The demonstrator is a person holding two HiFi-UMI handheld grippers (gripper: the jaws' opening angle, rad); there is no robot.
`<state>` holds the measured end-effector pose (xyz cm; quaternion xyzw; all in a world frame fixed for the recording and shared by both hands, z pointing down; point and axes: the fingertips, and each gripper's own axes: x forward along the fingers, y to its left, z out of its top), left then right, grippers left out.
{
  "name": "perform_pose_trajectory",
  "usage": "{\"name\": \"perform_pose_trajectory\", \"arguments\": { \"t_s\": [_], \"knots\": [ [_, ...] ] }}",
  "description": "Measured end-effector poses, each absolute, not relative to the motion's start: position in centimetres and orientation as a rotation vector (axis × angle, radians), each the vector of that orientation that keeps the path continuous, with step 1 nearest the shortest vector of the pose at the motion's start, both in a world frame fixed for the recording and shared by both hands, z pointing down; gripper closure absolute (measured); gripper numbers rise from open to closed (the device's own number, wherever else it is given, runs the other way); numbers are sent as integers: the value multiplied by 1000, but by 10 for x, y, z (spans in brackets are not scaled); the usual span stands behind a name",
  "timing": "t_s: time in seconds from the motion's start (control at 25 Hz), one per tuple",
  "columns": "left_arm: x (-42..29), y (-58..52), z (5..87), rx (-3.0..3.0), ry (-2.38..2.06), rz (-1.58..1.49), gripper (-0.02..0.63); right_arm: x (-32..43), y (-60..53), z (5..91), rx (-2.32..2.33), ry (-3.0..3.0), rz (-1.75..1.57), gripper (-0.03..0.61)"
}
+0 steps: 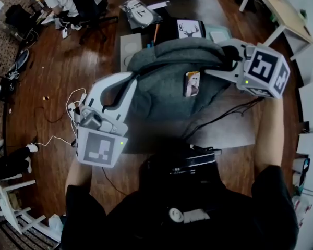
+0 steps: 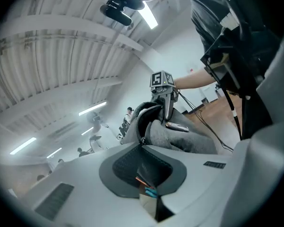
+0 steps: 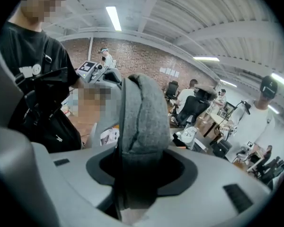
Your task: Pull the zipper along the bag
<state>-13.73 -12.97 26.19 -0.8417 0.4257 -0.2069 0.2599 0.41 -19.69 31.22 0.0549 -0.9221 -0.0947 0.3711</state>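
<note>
Head view is showing a soft grey bag (image 1: 172,69) of felt-like fabric, slumping in a rounded heap on a flat grey mat (image 1: 235,132) over glossy wooden floorboards (image 1: 57,72). A small rectangular printed tag (image 1: 192,83) is sitting on the bag's front. The left gripper (image 1: 132,81), smooth white moulded plastic with a square-marked cube at its rear, is reaching the bag's left edge. The right gripper (image 1: 223,62) is meeting the bag's upper right side.

Left gripper view is showing that gripper's jaws drawn together and apparently pinching the small dark zipper pull (image 2: 143,141). The pull is sitting at the near end of the zipper track (image 2: 138,119), which is curving away as a dark open arc across the grey cloth.

Right gripper view is showing its jaws clamping tight on a thick fold of the heathered fabric. The fold is rising from between them as a rounded ridge, with a thin seam running down it.
</note>
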Motion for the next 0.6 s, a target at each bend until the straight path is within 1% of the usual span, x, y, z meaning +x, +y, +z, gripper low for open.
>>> {"name": "perform_pose_trajectory", "arguments": {
  "t_s": [0.28,0.44,0.6],
  "knots": [
    [-127,-136,258,-2278,1150,-465,601,5,-197,310,152,-2362,-223,388],
    [-134,-150,256,-2376,1183,-508,600,3,-202,315,156,-2358,-192,388],
    [-157,-156,266,-2431,1298,-492,600,-7,-201,308,144,-2497,-206,357]
  ]
}}
